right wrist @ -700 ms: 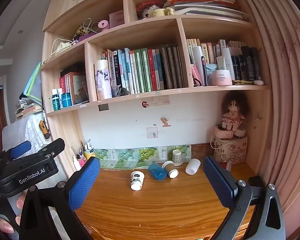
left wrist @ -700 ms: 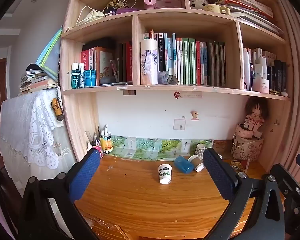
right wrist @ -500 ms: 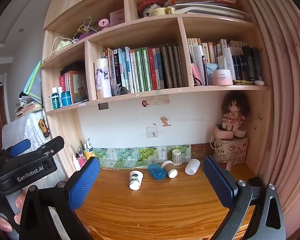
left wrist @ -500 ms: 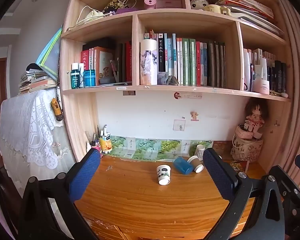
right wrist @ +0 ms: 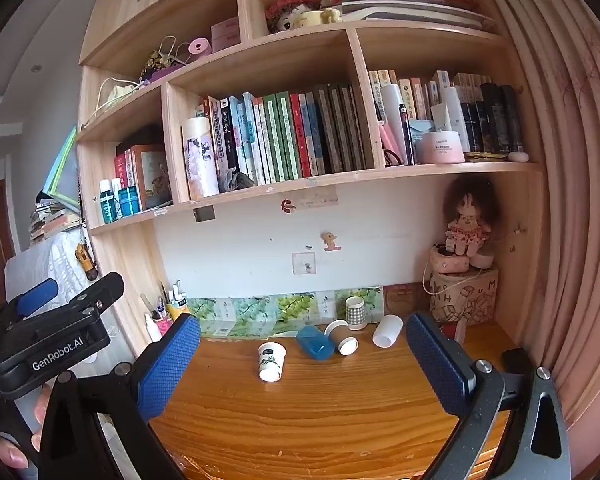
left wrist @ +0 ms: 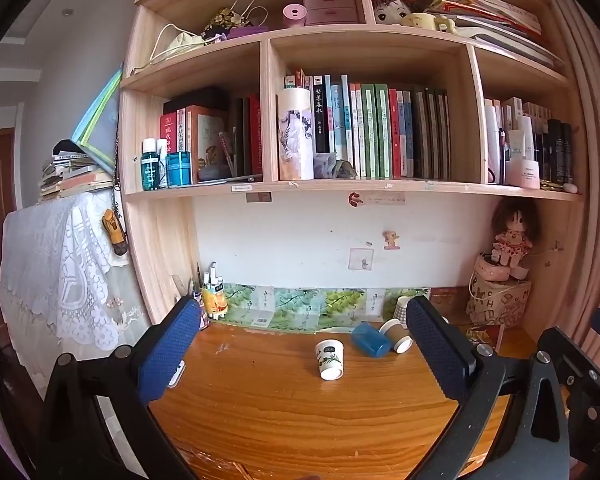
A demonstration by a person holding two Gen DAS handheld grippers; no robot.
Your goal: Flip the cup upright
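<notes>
Above the near edge of the orange-brown wooden desk [left wrist: 284, 412], the left wrist view shows the left gripper [left wrist: 300, 344] level and facing the bookshelf, its blue-padded fingers [left wrist: 168, 352] spread wide on nothing. Well ahead, the white paper cup with a leaf print [left wrist: 330, 359] lies tipped toward the camera, just left of a blue plastic cup [left wrist: 370, 339] and a brown paper cup [left wrist: 396, 335], both on their sides. Against the earlier frame, the cups sit slightly lower. From the right wrist view, the right gripper [right wrist: 300, 344] likewise hangs wide apart and empty; the white cup [right wrist: 271, 361] lies between its fingers, far off, marginally lower than before. A checked cup [right wrist: 356, 312] stands upright behind.
</notes>
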